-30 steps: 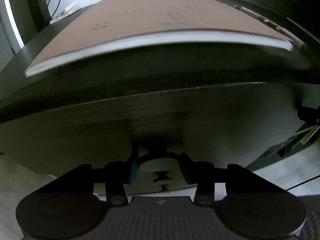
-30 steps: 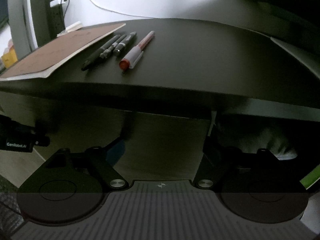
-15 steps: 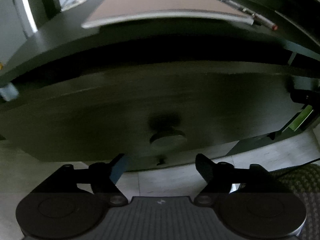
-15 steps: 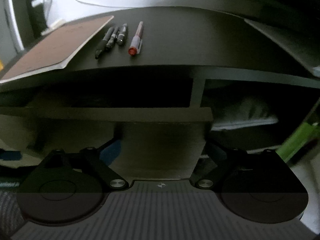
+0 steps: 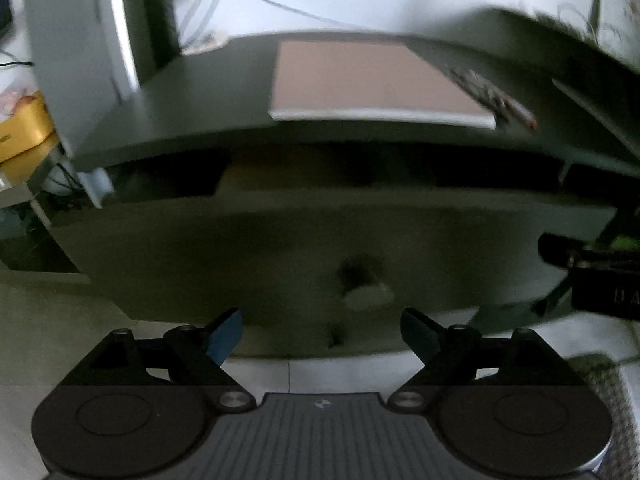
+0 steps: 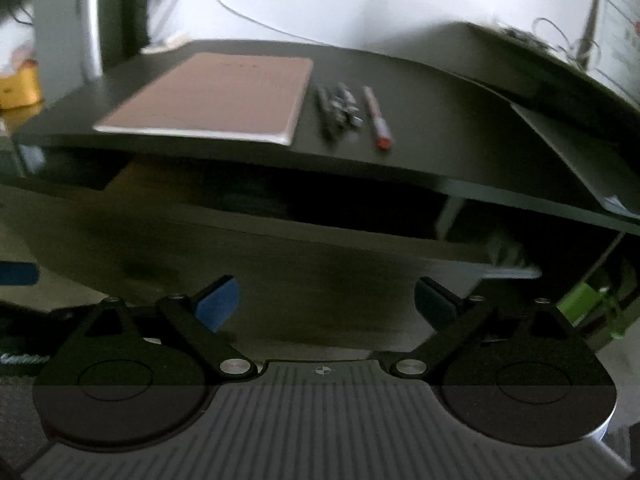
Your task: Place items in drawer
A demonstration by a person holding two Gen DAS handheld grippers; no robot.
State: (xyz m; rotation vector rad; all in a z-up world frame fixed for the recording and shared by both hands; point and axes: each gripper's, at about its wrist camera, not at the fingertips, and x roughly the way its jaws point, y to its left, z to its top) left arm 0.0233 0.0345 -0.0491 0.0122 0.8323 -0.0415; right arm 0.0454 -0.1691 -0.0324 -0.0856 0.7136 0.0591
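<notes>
A dark drawer (image 5: 280, 248) stands pulled out under the black desk top (image 5: 208, 96), with a round knob (image 5: 366, 296) on its front; it also shows in the right wrist view (image 6: 320, 280). A brown notebook (image 6: 216, 96) lies on the desk, also in the left wrist view (image 5: 368, 80). Beside it lie several dark pens (image 6: 338, 110) and a red-tipped pen (image 6: 378, 120). My left gripper (image 5: 322, 334) is open and empty, just in front of the knob. My right gripper (image 6: 326, 304) is open and empty in front of the drawer.
A monitor stand (image 5: 80, 60) and a yellow box (image 5: 20, 136) sit at the left. Cables (image 6: 240, 12) run along the white wall. A raised dark shelf (image 6: 540, 64) is at the desk's right. A green object (image 6: 588, 304) stands low on the right.
The left gripper let go of the knob, opened and backed away. The drawer came out. Both grippers rose, so the desk top shows more from above.
</notes>
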